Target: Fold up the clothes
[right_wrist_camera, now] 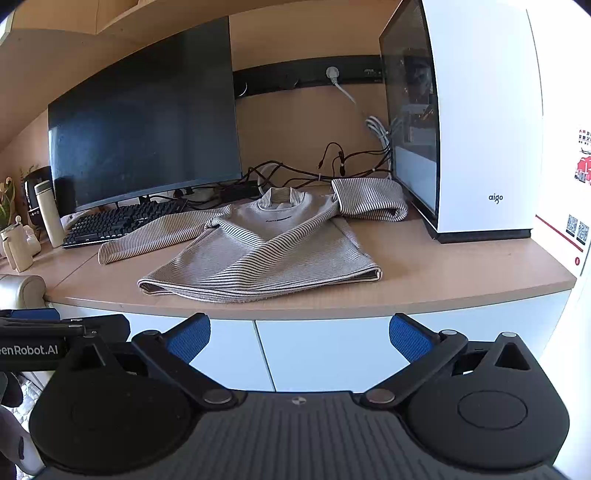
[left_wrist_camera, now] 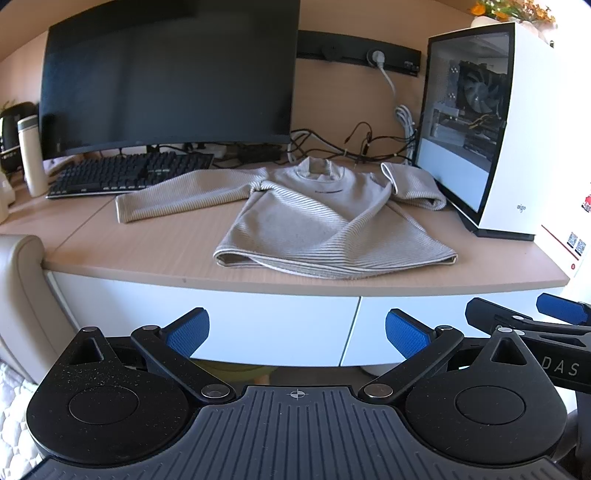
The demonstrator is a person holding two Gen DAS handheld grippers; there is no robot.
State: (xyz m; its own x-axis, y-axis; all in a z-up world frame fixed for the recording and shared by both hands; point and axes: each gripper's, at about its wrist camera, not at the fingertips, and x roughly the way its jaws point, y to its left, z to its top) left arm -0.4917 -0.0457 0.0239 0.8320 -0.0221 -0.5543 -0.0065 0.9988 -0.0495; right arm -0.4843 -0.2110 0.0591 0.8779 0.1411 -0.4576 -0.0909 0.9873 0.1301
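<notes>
Left wrist only: flowers (left_wrist_camera: 511,11) atop computer case (left_wrist_camera: 517,147)

A wide black curved monitor (left_wrist_camera: 166,77) stands behind a black keyboard (left_wrist_camera: 129,174) on the light wooden worktop (left_wrist_camera: 498,262); a white glass-sided computer case (left_wrist_camera: 495,129) stands right, tangled dark cables (left_wrist_camera: 351,147) between.

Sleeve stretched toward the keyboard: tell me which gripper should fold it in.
Left. The long sleeve lies on the left gripper's side; the right gripper faces the bunched sleeve by the computer case. Both are open.

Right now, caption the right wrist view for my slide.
Open right claw faces a striped sweater spread on the desk beside a white PC case.
</notes>
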